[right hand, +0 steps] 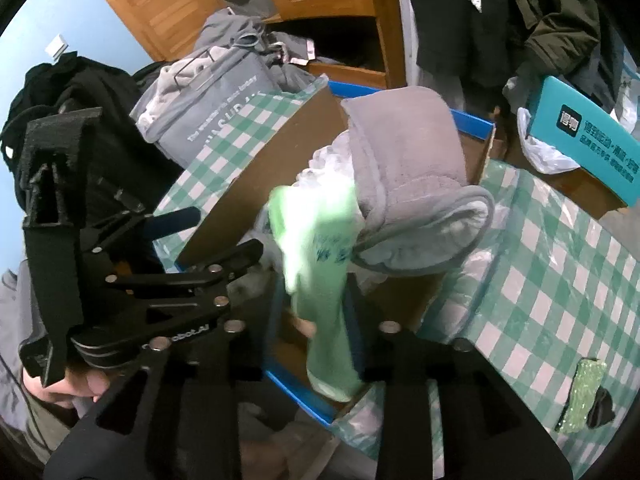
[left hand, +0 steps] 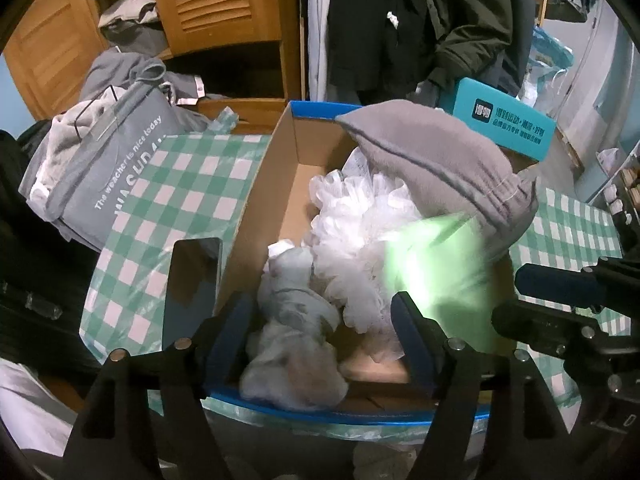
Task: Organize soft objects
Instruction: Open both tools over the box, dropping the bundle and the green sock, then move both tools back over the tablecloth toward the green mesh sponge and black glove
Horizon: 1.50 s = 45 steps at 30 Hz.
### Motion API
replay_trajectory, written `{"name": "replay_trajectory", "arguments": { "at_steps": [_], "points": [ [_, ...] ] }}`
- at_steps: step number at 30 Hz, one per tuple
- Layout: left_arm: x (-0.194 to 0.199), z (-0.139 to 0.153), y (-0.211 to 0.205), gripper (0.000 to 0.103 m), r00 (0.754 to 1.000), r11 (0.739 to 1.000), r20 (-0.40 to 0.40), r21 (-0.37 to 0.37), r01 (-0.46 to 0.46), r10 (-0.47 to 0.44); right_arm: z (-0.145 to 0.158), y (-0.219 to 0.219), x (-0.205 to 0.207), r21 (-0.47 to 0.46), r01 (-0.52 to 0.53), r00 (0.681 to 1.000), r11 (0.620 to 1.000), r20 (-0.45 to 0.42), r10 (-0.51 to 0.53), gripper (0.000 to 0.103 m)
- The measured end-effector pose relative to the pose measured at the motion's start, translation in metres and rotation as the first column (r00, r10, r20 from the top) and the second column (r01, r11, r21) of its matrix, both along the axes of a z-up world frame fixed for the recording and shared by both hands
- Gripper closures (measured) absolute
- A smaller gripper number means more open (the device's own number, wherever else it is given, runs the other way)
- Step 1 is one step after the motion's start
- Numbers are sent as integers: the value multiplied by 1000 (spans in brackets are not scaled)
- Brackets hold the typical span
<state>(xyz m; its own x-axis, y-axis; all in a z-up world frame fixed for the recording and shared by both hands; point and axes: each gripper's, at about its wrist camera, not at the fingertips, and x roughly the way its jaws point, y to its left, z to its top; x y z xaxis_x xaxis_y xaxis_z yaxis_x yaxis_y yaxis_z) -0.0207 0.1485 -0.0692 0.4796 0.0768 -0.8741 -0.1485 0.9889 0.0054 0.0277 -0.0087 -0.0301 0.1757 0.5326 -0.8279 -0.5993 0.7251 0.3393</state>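
Right gripper (right hand: 310, 304) jaws parted, green cloth (right hand: 320, 256) hanging loose between them over cardboard box (left hand: 280, 168). Left gripper (left hand: 320, 320) spread wide above grey plush (left hand: 288, 340), not touching. White mesh pouf (left hand: 352, 232) and grey towel (left hand: 432, 160) inside box on checkered worktop (left hand: 168, 184).

Each hand-held gripper is matte black plastic with blue-lined fingers (left hand: 236, 320) and silver round screw heads (right hand: 234, 326); white lettering (right hand: 188, 334) marks the left one.

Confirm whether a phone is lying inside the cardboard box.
No: the phone lies on the checked cloth beside the cardboard box, outside its wall.
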Motion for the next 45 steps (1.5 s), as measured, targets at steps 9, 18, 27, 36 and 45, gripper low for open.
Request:
{"name": "replay_trajectory", "arguments": {
  "at_steps": [9, 18, 27, 36, 45],
  "points": [
    [-1, 6, -7, 27, 1000, 1000, 14, -8, 15, -15, 13, -11, -2, 7, 22, 999, 1000, 42, -23, 54],
    [-2, 16, -22, 27, 998, 999, 34, -6, 48, -48, 17, -27, 0, -4, 55, 996, 999, 66, -54, 54],
    [-1, 28, -43, 27, 994, 995, 58, 7, 96, -96, 18, -50, 4, -8, 104, 992, 995, 75, -103, 54],
    [5, 33, -68, 27, 988, 990, 64, 23, 142, -143, 17, -82, 9, -10, 166, 983, 986, 78, -165, 51],
    [10, 37, -103, 27, 975, 976, 64, 39, 212, -214, 14, -120, 13, -26, 239, 968, 971, 83, -236, 49]
  ]
}}
